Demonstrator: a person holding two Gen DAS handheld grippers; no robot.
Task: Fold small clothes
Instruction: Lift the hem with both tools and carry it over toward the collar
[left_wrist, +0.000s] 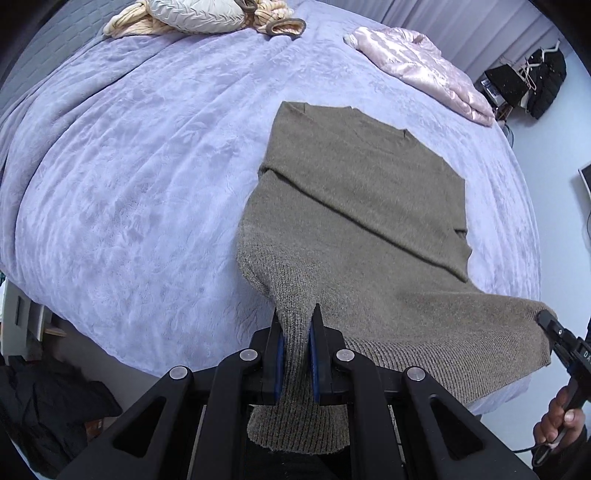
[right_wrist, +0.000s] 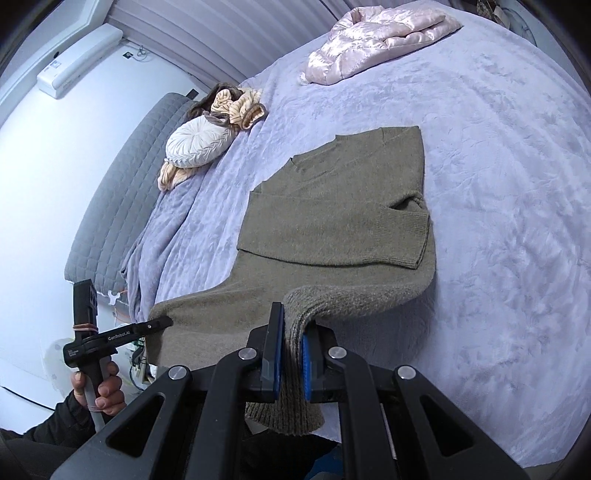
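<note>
An olive-brown knit sweater (left_wrist: 362, 206) lies on the lilac bedspread (left_wrist: 129, 166), sleeves folded across its body, neckline at the far end. My left gripper (left_wrist: 297, 325) is shut on the ribbed hem's left corner, which hangs down between the blue pads. Across the hem, the right gripper (left_wrist: 546, 321) pinches the other corner, a hand holding its handle. In the right wrist view the same sweater (right_wrist: 332, 221) stretches away, and my right gripper (right_wrist: 293, 321) is shut on a bunched fold of hem. The left gripper (right_wrist: 162, 323) shows at the left, clamped on its corner.
A shiny pink padded jacket (left_wrist: 424, 66) lies folded at the bed's far right. A round white cushion (left_wrist: 192, 14) and peach fabric sit by the grey quilted headboard (right_wrist: 122, 177). Dark clothes (left_wrist: 48, 406) lie on the floor left of the bed. The bed edge is just below both grippers.
</note>
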